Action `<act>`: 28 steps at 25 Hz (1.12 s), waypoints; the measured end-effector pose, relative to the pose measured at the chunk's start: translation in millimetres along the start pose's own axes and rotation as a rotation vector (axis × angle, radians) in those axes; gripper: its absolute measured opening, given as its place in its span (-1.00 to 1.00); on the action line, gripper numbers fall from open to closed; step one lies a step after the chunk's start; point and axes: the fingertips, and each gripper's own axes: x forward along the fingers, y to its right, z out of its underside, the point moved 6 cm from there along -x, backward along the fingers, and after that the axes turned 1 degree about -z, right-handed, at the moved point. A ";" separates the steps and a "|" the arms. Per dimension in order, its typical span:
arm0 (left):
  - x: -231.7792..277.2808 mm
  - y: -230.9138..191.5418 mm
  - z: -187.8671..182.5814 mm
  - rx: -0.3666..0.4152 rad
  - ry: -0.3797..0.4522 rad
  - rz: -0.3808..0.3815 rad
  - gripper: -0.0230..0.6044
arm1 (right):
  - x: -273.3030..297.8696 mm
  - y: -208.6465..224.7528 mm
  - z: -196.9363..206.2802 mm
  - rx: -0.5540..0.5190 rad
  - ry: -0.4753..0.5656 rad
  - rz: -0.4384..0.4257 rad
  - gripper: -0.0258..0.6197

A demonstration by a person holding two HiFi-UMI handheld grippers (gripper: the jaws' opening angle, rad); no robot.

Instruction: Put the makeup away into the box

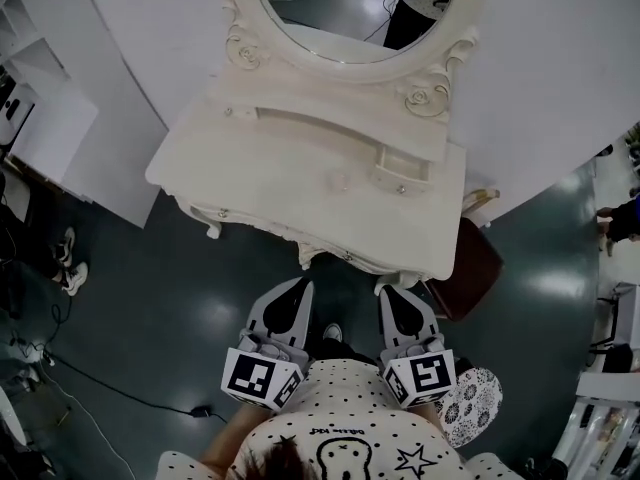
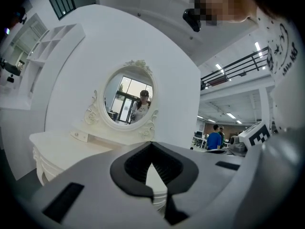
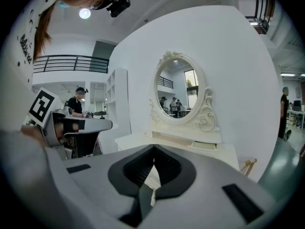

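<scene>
The small cream box sits at the dressing table's right rear edge.

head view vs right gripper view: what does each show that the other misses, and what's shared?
Head only: the brown stool by the table's right end, a cable on the floor, shoes at left.
Right gripper only: the railing, a ceiling lamp, people reflected in the mirror.
Shared: the table, its oval mirror, the left claw and right claw, both shut with nothing held.
</scene>
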 end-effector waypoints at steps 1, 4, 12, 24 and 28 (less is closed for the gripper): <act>4.9 -8.5 -3.6 0.000 -0.003 0.008 -0.94 | 8.9 -1.0 -3.9 0.004 0.000 0.007 -0.90; 18.5 -36.1 -17.6 0.007 -0.012 0.033 -0.94 | 34.2 -6.8 -16.2 0.015 0.003 0.031 -0.90; 46.4 -88.2 -43.7 0.032 -0.033 0.088 -0.94 | 79.8 -19.2 -35.7 0.042 0.010 0.089 -0.90; 62.0 -125.0 -42.6 0.025 -0.066 0.107 -0.94 | 105.3 -21.4 -35.4 0.065 -0.001 0.160 -0.90; 73.2 -127.1 -37.7 0.011 -0.084 0.103 -0.94 | 114.4 -12.3 -34.6 0.077 -0.010 0.159 -0.90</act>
